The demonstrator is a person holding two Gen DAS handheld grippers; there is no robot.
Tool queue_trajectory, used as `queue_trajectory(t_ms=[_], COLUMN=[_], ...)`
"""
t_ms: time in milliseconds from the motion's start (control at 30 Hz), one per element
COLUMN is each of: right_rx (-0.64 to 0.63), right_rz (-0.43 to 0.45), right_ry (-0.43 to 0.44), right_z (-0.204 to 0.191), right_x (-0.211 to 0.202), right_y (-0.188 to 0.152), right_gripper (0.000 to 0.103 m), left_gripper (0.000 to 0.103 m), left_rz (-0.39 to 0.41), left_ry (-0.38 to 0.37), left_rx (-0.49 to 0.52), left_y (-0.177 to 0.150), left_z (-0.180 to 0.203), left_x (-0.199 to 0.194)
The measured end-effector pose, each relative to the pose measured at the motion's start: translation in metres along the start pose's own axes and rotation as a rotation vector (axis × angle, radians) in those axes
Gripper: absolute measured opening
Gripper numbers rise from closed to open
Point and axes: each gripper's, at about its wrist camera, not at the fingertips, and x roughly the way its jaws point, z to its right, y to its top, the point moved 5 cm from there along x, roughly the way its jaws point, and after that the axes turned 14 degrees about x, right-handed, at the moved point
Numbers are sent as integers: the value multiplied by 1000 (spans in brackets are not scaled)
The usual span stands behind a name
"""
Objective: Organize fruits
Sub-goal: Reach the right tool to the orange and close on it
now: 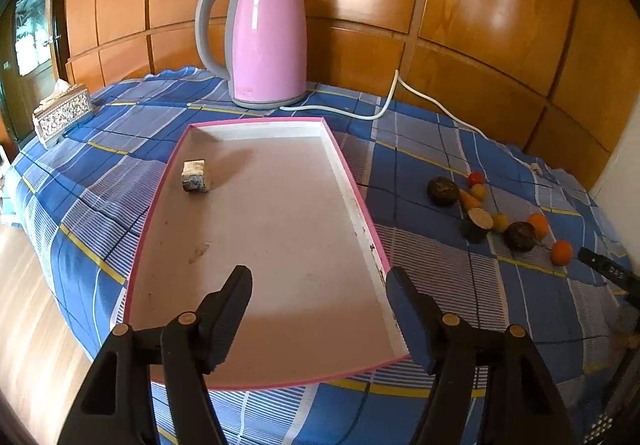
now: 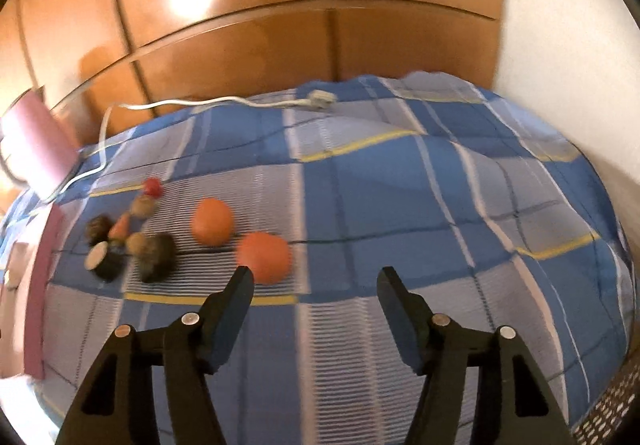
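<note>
A pink-rimmed tray (image 1: 352, 181) lies on the checked cloth, with one brownish cube-shaped piece (image 1: 195, 176) near its far left corner. My left gripper (image 1: 318, 281) hangs open over the tray's near end with nothing between its fingers. Several small fruits lie in a loose row to the right of the tray, among them a dark round one (image 1: 443, 190) and two oranges (image 1: 561, 252). In the blurred right wrist view my right gripper (image 2: 314, 279) is open and holds nothing. The nearest orange (image 2: 264, 257) lies just beyond its left fingertip, and a second orange (image 2: 212, 221) lies further back.
A pink kettle (image 1: 268, 41) stands behind the tray, and its white cord (image 1: 384, 107) trails across the cloth to a plug (image 2: 320, 99). A patterned tissue box (image 1: 62, 115) sits at the far left. Wooden panels close the back. The table edge drops off at left.
</note>
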Motion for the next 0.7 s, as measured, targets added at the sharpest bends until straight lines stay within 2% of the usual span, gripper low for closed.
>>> queue_trajectory(t_ms=[133,333,367,400,567,700], right_rx=[-34,-57,-55,-54,-65,-56], right_rz=[-35,-89,-101,-109,-98,-52], right_ry=[18,-15,-15,-11,-13,5], right_z=[-18,-29,-29,-28,-25,-24], right_x=[11,38,43,46,40,19], right_y=[-2,-6,-7,-8,-12,-5], right_gripper=[65,64,46,36,36,36], left_gripper=[73,78,79,79,81,81], left_rz=[2,-2,-2,-2,-20,-29], left_ry=[0,31,38,54,90,105], left_rx=[-16,-66,-76,-90,-145,-165], left_y=[-2,-7,-8,-10,-14,-18], left_z=[-4,-13,-16,-20,-34,-41], left_x=[-2,-4,-4,-4,-1,0])
